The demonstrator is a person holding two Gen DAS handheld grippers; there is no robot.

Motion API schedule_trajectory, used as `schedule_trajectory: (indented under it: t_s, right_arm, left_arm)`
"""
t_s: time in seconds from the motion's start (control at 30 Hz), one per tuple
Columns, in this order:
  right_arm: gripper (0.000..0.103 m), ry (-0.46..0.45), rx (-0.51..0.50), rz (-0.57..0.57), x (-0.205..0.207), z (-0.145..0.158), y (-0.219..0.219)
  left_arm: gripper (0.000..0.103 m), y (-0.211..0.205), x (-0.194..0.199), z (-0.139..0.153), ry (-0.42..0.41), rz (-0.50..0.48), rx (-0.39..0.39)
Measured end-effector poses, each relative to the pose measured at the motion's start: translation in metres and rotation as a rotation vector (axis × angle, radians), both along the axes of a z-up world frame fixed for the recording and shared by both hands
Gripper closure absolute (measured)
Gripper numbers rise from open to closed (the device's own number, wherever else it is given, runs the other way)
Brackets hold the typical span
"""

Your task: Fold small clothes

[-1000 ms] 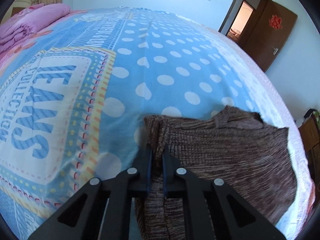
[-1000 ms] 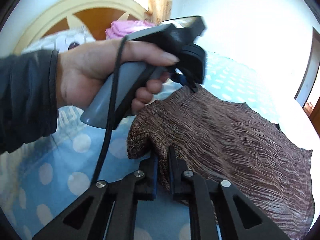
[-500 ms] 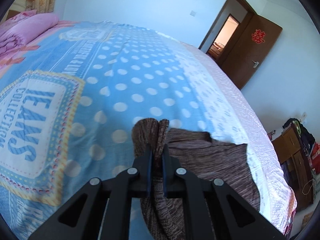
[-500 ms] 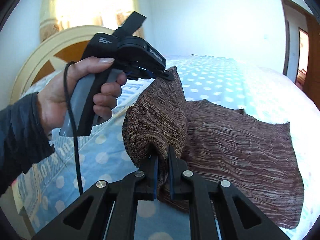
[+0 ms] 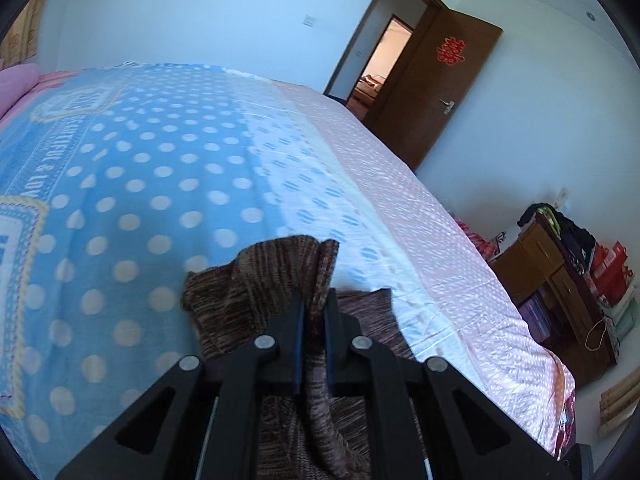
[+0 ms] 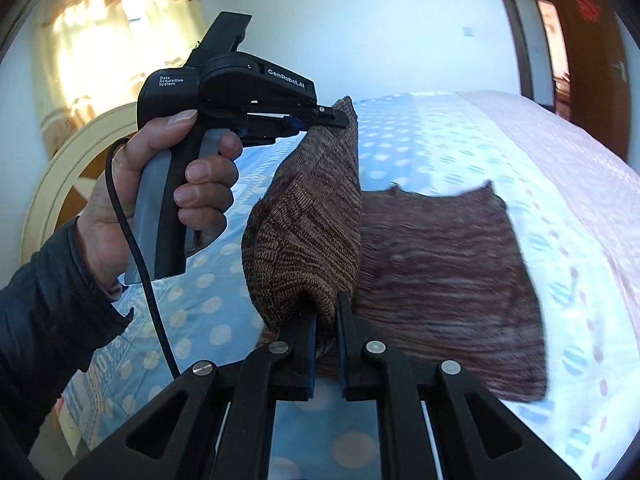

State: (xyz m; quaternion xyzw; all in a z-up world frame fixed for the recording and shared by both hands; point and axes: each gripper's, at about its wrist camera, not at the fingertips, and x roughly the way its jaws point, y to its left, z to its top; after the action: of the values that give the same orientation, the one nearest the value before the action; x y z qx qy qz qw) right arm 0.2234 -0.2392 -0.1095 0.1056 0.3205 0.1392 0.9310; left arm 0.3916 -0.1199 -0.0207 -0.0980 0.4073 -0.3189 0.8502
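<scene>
A brown knitted garment [image 6: 440, 256] lies partly on the blue dotted bedspread [image 6: 420, 148]. Its near edge is lifted off the bed. My right gripper [image 6: 326, 320] is shut on one corner of that edge. My left gripper [image 5: 314, 308] is shut on the other corner, seen from the side in the right wrist view [image 6: 332, 118], held high by a hand. The lifted cloth [image 6: 308, 224] hangs taut between the two grippers. The rest of the garment [image 5: 360, 320] still rests flat on the bed.
The bed's pink-white side [image 5: 400, 200] drops off to the right. A brown door [image 5: 440, 80] stands open beyond it. A wooden cabinet [image 5: 560, 292] with piled things is by the wall. A headboard [image 6: 72, 176] and a bright curtained window [image 6: 100, 40] are behind the left hand.
Both grippers have risen and carried the garment's edge up off the bed, toward the door side. The lifted part now stands higher and folds over the flat part.
</scene>
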Motion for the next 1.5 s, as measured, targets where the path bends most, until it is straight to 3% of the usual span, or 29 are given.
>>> schedule_trajectory:
  t_s: [0.53, 0.73, 0.9, 0.97, 1.07, 1.17, 1.2, 1.23, 1.4, 1.47, 1.5]
  right_arm:
    - [0.095, 0.179, 0.151, -0.137, -0.011, -0.041, -0.091]
    - [0.095, 0.237, 0.261, -0.197, -0.01, -0.056, -0.122]
    - [0.095, 0.277, 0.29, -0.199, -0.008, -0.061, -0.125]
    - [0.095, 0.29, 0.308, -0.205, -0.01, -0.064, -0.126]
    - [0.095, 0.29, 0.33, -0.209, -0.016, -0.062, -0.132]
    - [0.094, 0.261, 0.319, -0.219, -0.019, -0.058, -0.138]
    - [0.094, 0.257, 0.326, -0.227, -0.021, -0.059, -0.141]
    - [0.094, 0.257, 0.333, -0.233, -0.022, -0.059, -0.143]
    - [0.079, 0.22, 0.324, -0.337, -0.044, -0.054, -0.157]
    - [0.068, 0.179, 0.262, -0.426, -0.061, -0.048, -0.163]
    - [0.066, 0.16, 0.224, -0.46, -0.065, -0.045, -0.165]
  left_arm:
    - [0.095, -0.124, -0.005, -0.045, 0.091, -0.14, 0.079]
    - [0.095, -0.149, -0.003, -0.064, 0.098, -0.14, 0.125]
    - [0.094, -0.164, -0.006, -0.076, 0.072, -0.14, 0.169]
    - [0.087, -0.166, -0.011, -0.074, 0.043, -0.127, 0.193]
    - [0.087, -0.157, -0.027, -0.054, -0.02, -0.119, 0.211]
    - [0.06, -0.131, -0.058, -0.025, -0.165, -0.1, 0.209]
    - [0.046, -0.122, -0.068, -0.02, -0.195, -0.086, 0.208]
    - [0.04, -0.111, -0.079, -0.018, -0.219, -0.079, 0.204]
    - [0.04, -0.079, -0.104, -0.051, -0.225, -0.033, 0.338]
    - [0.04, -0.069, -0.108, -0.072, -0.194, -0.011, 0.379]
    - [0.04, -0.063, -0.109, -0.081, -0.18, 0.0, 0.396]
